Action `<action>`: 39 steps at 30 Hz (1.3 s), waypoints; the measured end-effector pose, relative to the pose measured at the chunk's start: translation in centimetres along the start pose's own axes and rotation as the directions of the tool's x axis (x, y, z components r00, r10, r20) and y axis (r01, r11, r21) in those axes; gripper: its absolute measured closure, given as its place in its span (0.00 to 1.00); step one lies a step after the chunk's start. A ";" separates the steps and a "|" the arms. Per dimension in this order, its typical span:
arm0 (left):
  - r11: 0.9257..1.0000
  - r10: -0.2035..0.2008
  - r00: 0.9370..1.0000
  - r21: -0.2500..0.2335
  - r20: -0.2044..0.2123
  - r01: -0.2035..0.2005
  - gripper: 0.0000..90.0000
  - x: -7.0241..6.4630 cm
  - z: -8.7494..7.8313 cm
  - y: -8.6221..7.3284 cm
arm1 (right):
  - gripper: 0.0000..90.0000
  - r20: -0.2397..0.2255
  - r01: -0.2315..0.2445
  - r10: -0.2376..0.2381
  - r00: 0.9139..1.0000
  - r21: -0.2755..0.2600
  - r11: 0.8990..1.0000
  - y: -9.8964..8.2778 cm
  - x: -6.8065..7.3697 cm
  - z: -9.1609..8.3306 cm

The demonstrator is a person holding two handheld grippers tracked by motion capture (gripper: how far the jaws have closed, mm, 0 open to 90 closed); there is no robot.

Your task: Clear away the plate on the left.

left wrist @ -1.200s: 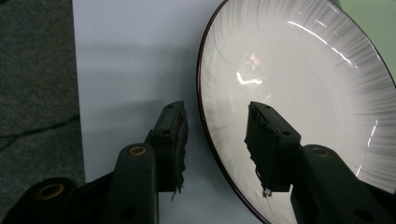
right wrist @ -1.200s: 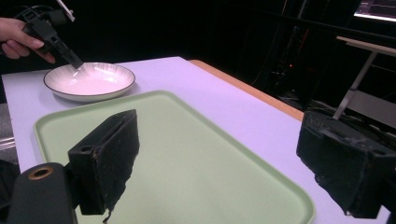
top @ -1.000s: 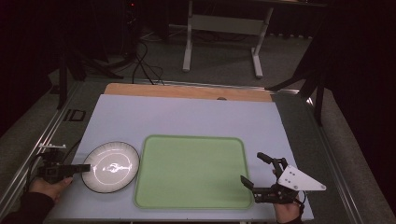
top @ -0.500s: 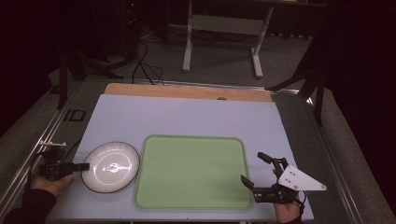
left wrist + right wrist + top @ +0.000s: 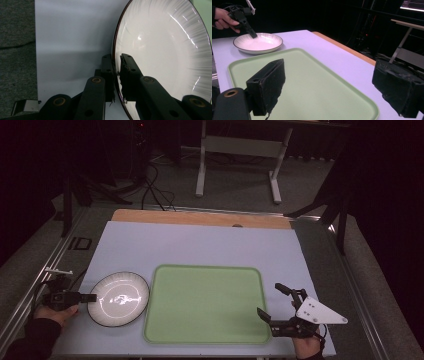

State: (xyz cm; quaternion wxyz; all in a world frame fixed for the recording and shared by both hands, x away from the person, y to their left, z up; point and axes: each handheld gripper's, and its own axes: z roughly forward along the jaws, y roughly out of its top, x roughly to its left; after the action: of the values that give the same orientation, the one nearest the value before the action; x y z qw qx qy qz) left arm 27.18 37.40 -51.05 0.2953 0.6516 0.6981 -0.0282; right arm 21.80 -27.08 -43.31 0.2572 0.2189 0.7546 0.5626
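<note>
The left tongs [image 5: 117,72] have just closed, pinching the white plate [image 5: 119,298] by its rim. The right tongs [image 5: 274,301] wait wide open by the green tray [image 5: 205,302]. Next probably comes lifting the plate onto the tray without tilting it.

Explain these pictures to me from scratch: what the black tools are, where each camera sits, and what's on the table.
A person holds a two-fingered grabbing tool in each hand. One camera looks down from above; the other two ride on the tools.

On the table lie a white plate and a green tray.

The left gripper has just closed its fingers on the plate's rim, one inside, one outside.

The right gripper waits open at the tray's right edge, holding nothing.
</note>
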 end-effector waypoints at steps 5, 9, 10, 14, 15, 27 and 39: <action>1.000 -0.010 1.000 -0.007 0.001 0.010 0.94 -0.1 -0.1 0.2 | 0.12 0.005 -0.003 0.003 1.000 -0.002 1.000 0.0 -0.1 -0.1; 0.999 -0.026 0.999 -0.026 0.021 0.026 0.95 -0.2 -0.5 0.4 | 0.12 0.009 -0.001 0.001 1.000 -0.002 1.000 -0.1 -0.1 0.0; 0.999 -0.028 0.999 -0.025 0.028 0.029 0.96 -0.2 -0.7 0.5 | 0.12 0.009 -0.002 0.002 1.000 -0.002 1.000 -0.1 -0.1 -0.1; 0.999 -0.019 0.999 -0.039 0.030 0.020 0.97 -0.6 -1.2 0.7 | 0.12 0.012 -0.009 0.009 1.000 0.000 1.000 -0.1 -0.1 0.0; 0.999 -0.021 0.999 -0.039 0.030 0.022 0.97 -0.6 -1.2 0.6 | 0.12 0.013 -0.008 0.008 1.000 -0.001 1.000 -0.1 -0.2 0.0; 0.997 -0.049 0.996 -0.056 0.078 0.053 0.96 -0.4 -2.3 0.6 | 0.12 0.020 -0.010 0.010 1.000 0.000 1.000 -0.1 -0.2 0.0; 0.995 -0.024 0.994 -0.098 0.106 0.035 0.96 -1.9 -4.2 1.1 | 0.12 0.020 -0.014 0.014 1.000 0.001 1.000 -0.1 -0.2 0.0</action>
State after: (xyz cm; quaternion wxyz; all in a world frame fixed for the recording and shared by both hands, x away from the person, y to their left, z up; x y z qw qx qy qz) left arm 26.59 37.65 -46.41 0.3632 0.6234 0.6917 -0.0321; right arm 21.93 -27.21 -43.39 0.2606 0.2300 0.7508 0.5616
